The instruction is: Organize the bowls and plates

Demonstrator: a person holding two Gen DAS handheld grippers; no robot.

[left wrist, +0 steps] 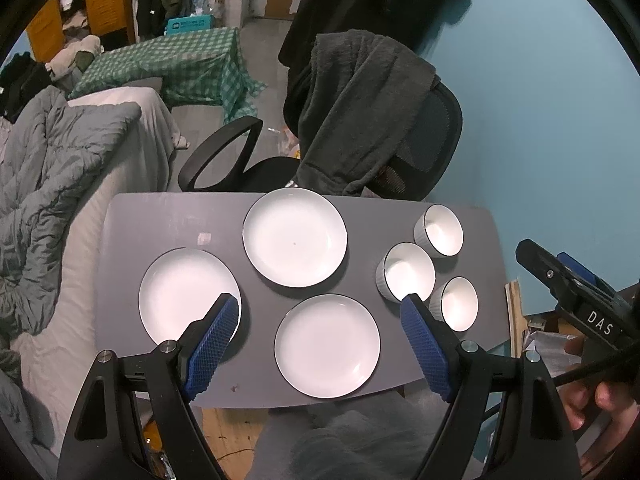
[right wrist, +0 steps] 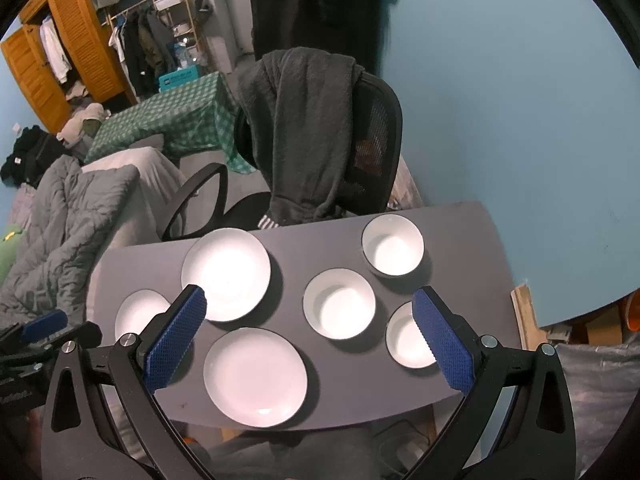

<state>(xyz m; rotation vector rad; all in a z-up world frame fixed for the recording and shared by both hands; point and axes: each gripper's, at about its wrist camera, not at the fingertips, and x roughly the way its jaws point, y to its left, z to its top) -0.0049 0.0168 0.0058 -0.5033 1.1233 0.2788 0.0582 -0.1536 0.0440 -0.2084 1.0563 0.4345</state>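
Quick count of what's out on the gray tabletop [left wrist: 160, 216]: three white plates, one on the left [left wrist: 188, 294], one at the back [left wrist: 295, 237], one up front [left wrist: 327, 345]. Then three white bowls in a cluster on the right, far [left wrist: 440, 229], middle [left wrist: 407, 271], near [left wrist: 456, 303]. Six dishes total, none stacked.
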